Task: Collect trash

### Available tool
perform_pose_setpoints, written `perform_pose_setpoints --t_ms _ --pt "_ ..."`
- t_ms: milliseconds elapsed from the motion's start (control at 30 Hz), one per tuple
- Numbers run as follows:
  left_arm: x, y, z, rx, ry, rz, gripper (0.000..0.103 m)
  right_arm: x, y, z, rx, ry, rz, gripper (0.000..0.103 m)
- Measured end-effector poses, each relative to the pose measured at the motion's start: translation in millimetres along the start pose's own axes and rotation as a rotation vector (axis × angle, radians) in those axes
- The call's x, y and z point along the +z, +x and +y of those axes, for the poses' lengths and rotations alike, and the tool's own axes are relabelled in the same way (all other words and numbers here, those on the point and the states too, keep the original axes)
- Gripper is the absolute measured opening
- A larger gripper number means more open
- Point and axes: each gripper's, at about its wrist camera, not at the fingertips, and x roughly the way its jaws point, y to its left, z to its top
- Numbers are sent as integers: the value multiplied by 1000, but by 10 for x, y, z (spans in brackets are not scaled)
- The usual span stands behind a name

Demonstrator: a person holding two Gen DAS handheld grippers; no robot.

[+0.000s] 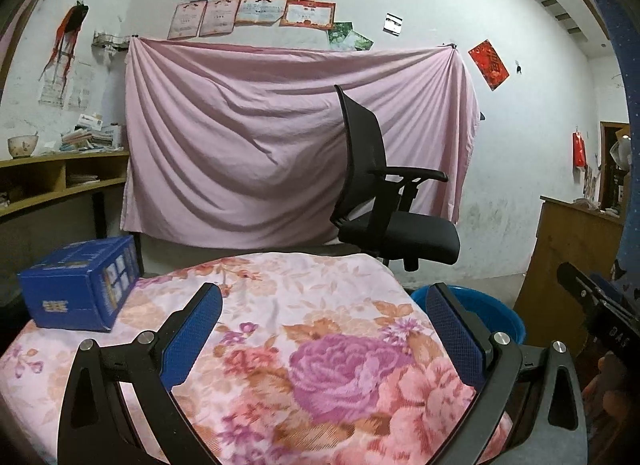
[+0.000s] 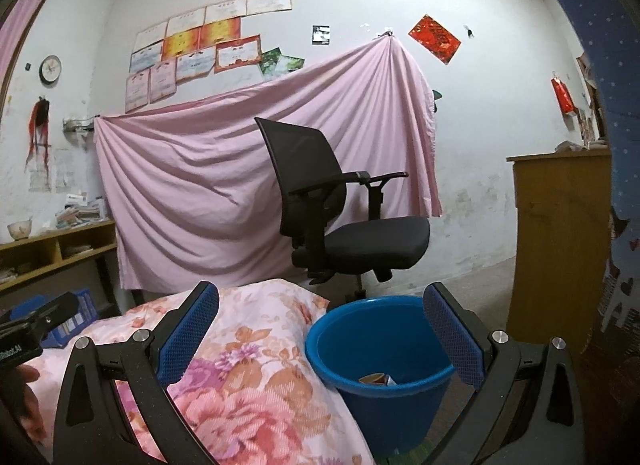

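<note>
A blue plastic bucket stands beside the right edge of the floral-covered table; a piece of crumpled trash lies inside it. Its rim shows in the left wrist view. A blue cardboard box sits on the table's far left; it also shows in the right wrist view. My left gripper is open and empty above the floral cloth. My right gripper is open and empty, above the table's edge and the bucket.
A black office chair stands behind the table and bucket, before a pink sheet hung on the wall. A wooden cabinet is at the right. A wooden shelf with papers is at the left.
</note>
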Motion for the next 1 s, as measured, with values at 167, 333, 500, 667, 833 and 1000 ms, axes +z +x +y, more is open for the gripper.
perform_pose_setpoints --t_ms 167,333,500,667,833,1000 --pt "-15 -228 79 0 -1 -12 100 2 -223 105 -5 -12 -8 103" --pt "-50 -444 113 1 2 -14 100 1 -483 214 -5 -29 -19 103" --pt "-131 -696 167 -10 -22 -13 100 -59 -727 274 -23 -23 -21 103" --pt "-198 -933 210 2 -10 -22 100 -102 -940 352 -24 -17 -26 103" --pt "-283 -1178 276 10 -17 -28 100 -169 -1158 464 -22 -29 -30 103" --pt "-408 -1405 308 24 3 -35 100 -257 -1346 597 -16 -42 -22 103"
